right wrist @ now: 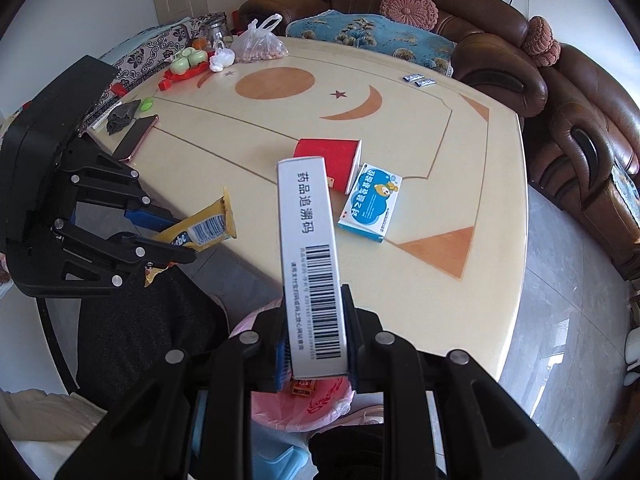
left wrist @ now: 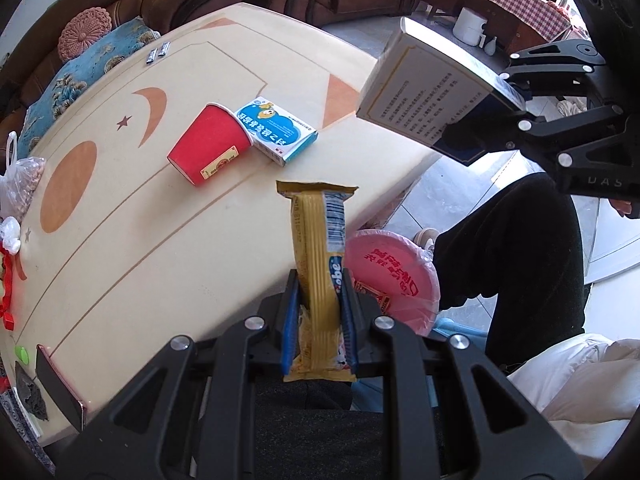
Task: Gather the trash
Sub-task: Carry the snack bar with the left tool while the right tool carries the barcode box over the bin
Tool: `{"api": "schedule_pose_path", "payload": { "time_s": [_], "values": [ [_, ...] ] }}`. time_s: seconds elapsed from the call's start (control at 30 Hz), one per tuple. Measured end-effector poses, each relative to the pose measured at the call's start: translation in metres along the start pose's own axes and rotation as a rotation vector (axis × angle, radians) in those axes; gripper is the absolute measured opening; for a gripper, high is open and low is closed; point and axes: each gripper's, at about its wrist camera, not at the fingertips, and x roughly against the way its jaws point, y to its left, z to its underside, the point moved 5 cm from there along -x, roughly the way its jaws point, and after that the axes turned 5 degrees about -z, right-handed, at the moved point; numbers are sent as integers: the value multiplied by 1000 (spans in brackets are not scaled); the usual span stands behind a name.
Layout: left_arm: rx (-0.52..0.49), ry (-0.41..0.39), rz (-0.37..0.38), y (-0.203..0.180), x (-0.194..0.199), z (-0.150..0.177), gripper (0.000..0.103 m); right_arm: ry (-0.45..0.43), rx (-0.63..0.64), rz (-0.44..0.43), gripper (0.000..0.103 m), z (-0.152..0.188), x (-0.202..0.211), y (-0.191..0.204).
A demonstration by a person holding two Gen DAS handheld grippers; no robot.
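Observation:
My left gripper [left wrist: 319, 296] is shut on a yellow snack wrapper [left wrist: 318, 248], held upright over the table's near edge; the wrapper also shows in the right wrist view [right wrist: 204, 230]. My right gripper [right wrist: 314, 320] is shut on a white medicine box [right wrist: 310, 256] with a barcode; it also shows in the left wrist view [left wrist: 428, 96]. A pink-lined bin [left wrist: 394, 276] stands on the floor below both grippers [right wrist: 316, 404]. A red paper cup [left wrist: 206, 148] lies on its side on the table next to a blue-and-white box [left wrist: 276, 130].
The cream table [right wrist: 280, 120] also bears a phone [right wrist: 138, 136], a plastic bag [right wrist: 260, 46], fruit on a red tray [right wrist: 188, 60] and two small sachets [right wrist: 418, 80]. A brown sofa [right wrist: 500, 40] runs behind. A person's dark-trousered legs [left wrist: 508, 248] are beside the bin.

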Motion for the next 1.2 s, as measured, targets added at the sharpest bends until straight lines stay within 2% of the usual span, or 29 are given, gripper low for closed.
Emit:
{"api": "schedule_pose_path", "payload": {
  "time_s": [0.33,0.6,0.97,1.2],
  "values": [
    [-34,3,23,-36,-8,20,20,21,9,-6,22,41,4,31],
    [-72,35,17,-55,-25,35,20,54,2,-4,22,66,-10,36],
    [-89,97,45,-72,-66,57,20,90,-2,-4,22,95,-39,39],
    [-73,148,89,-76,-100,69,20,120,-7,-6,22,109,-67,35]
  ]
}}
